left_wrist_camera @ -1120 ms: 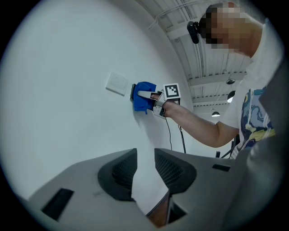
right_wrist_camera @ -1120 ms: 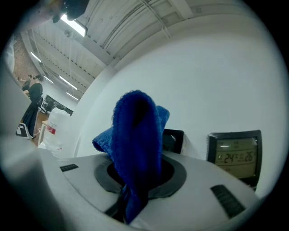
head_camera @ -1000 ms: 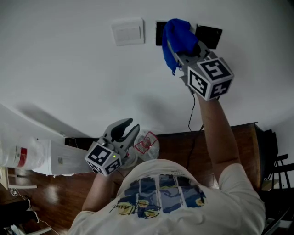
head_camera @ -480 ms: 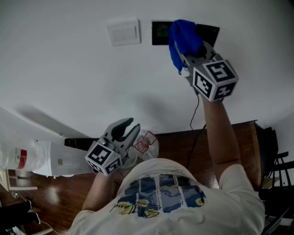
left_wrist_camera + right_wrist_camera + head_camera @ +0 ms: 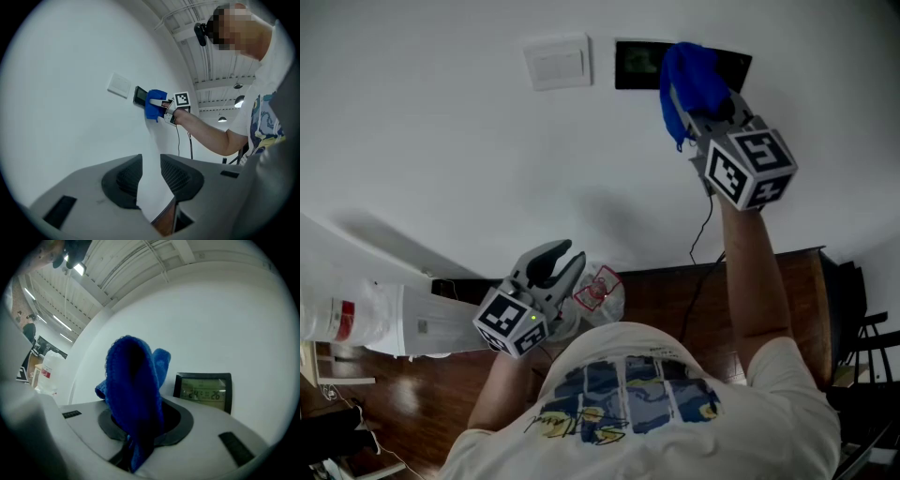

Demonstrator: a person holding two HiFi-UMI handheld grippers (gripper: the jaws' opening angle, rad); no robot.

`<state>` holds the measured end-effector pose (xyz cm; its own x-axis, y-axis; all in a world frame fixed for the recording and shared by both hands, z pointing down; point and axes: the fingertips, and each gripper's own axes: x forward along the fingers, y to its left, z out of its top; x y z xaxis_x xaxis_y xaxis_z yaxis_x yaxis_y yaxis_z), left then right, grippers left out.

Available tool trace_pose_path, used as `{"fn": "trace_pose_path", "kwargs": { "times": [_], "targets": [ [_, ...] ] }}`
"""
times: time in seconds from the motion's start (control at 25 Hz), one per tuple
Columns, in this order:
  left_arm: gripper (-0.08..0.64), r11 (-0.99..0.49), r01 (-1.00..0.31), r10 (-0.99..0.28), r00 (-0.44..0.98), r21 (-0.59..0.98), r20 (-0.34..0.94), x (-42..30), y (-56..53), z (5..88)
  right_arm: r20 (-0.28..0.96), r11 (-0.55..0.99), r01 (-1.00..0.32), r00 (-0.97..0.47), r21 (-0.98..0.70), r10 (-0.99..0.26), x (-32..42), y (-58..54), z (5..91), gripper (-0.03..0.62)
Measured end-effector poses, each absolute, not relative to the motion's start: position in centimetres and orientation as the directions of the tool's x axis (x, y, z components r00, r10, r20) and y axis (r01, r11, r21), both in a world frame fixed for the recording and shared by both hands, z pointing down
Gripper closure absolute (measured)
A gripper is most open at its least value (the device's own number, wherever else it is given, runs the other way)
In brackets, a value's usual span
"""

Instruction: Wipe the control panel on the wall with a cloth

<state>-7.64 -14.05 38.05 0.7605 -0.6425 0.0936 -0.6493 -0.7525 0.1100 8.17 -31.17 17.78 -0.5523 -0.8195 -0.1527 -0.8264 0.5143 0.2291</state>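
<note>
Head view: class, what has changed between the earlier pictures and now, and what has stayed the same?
The right gripper, shut on the blue cloth, slid rightward along the wall, uncovering more of the control panel. Nothing was picked up or let go. The left gripper stayed low and open; the white switch is unchanged.

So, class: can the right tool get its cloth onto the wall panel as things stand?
Likely yes: the right tool holds the blue cloth right at the control panel, with nothing between them.
</note>
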Motion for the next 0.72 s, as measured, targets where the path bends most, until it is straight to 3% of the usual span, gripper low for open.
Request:
{"fn": "trace_pose_path", "kwargs": {
  "times": [0.36, 0.72],
  "targets": [
    [0.463, -0.739, -0.664, -0.658, 0.748, 0.117, 0.09, -8.8, -13.6, 38.4, -0.18, 0.479, -0.847, -0.521, 0.231, -0.834, 10.1, -27.9, 17.8, 0.505],
    [0.463, -0.751, -0.65, -0.643, 0.76, 0.118, 0.094, -8.8, -13.1, 38.4, -0.162, 0.589, -0.754, -0.646, 0.293, -0.746, 0.7, -28.2, 17.5, 0.505]
  ]
}}
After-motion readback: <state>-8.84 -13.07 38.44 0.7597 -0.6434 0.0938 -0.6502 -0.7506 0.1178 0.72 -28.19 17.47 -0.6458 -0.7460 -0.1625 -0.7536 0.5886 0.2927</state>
